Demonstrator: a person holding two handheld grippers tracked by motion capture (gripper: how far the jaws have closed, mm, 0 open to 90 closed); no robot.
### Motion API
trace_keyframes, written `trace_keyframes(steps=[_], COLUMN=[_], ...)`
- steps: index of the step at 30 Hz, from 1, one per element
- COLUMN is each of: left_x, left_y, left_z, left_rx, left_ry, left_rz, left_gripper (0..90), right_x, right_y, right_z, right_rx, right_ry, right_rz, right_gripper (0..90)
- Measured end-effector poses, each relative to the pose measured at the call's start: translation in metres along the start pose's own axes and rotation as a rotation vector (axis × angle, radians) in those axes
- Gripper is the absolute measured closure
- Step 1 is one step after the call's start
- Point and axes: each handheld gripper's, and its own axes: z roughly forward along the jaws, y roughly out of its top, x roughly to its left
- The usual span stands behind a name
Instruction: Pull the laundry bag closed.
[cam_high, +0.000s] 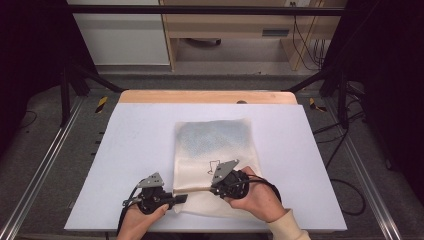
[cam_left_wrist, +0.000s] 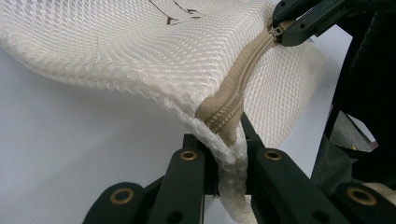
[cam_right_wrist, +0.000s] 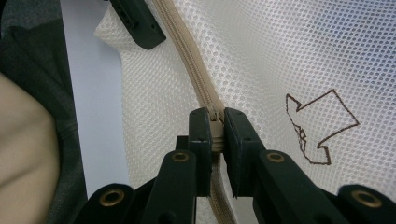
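Pinching the zipper (cam_right_wrist: 212, 122), right gripper (cam_right_wrist: 215, 126); left gripper (cam_left_wrist: 229, 144) clamps mesh bag (cam_left_wrist: 140, 56).

The white surface (cam_high: 140, 145) has a wooden strip (cam_high: 207, 96) along its far edge, and black frame bars (cam_high: 210, 9) stand around it, one crossing the far top and slanted struts at left and right. Beyond it, on the grey floor (cam_high: 45, 145), stand a white cabinet (cam_high: 120, 37) at far left and a wooden desk (cam_high: 235, 25) at far centre. Black cables (cam_high: 345, 185) lie on the floor at right, and more hang at the desk's right end.
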Motion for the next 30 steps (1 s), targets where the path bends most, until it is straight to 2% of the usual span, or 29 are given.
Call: trace_keyframes(steps=[30], left_x=[0.0], left_y=[0.0], left_z=[0.0], left_rx=[0.003], left_ry=[0.001], left_rz=[0.004], left_gripper=[84.3], right_x=[-0.003], right_y=[-0.014], right_z=[-0.011], right_rx=[-0.008], right_ry=[-0.018], right_rz=[0.03], right_gripper=[82.1])
